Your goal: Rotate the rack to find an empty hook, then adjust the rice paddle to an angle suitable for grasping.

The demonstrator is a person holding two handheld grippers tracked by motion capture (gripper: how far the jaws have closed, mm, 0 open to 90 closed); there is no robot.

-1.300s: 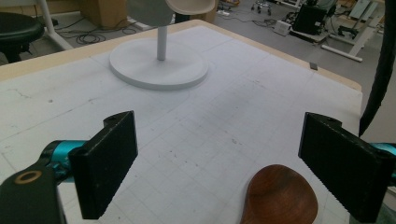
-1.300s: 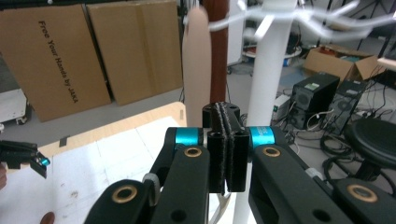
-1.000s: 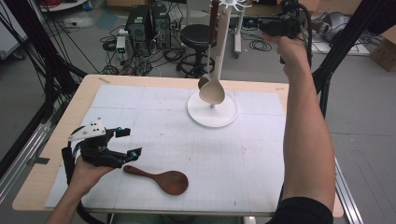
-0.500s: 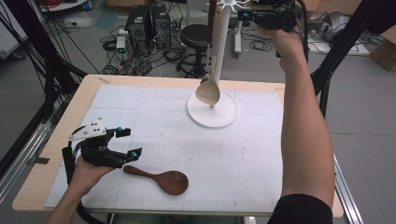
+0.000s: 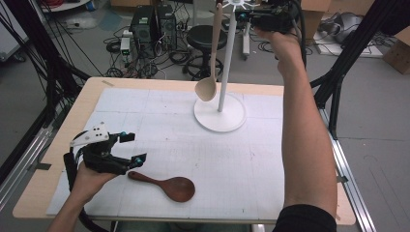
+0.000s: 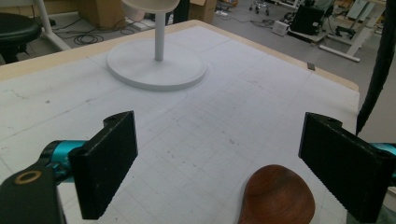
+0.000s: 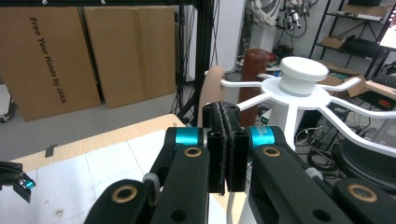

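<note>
A white stand (image 5: 220,116) with hook arms at its top (image 7: 303,77) rises at the back of the table. A pale wooden spoon (image 5: 211,63) hangs at the stand's top with its bowl tilted to the left. My right gripper (image 5: 251,15) is raised beside the stand's top, and its pads (image 7: 226,140) are pressed together. The pale handle (image 7: 211,93) sits just behind the tips; I cannot tell whether they touch. A dark wooden spoon (image 5: 167,185) lies at the front of the table. My left gripper (image 5: 130,147) rests open by its handle, the dark bowl (image 6: 278,193) low between the jaws (image 6: 224,158).
A white gridded mat (image 5: 241,159) covers the wooden table (image 5: 53,145). The stand's round base (image 6: 156,65) lies beyond the left gripper. Cardboard boxes (image 7: 51,56), a black stool (image 5: 203,36), cables and black frame posts surround the table.
My right gripper has moved left along the stand's top. The pale spoon's bowl has swung to the left with it. The left hand and the dark spoon have not moved.
</note>
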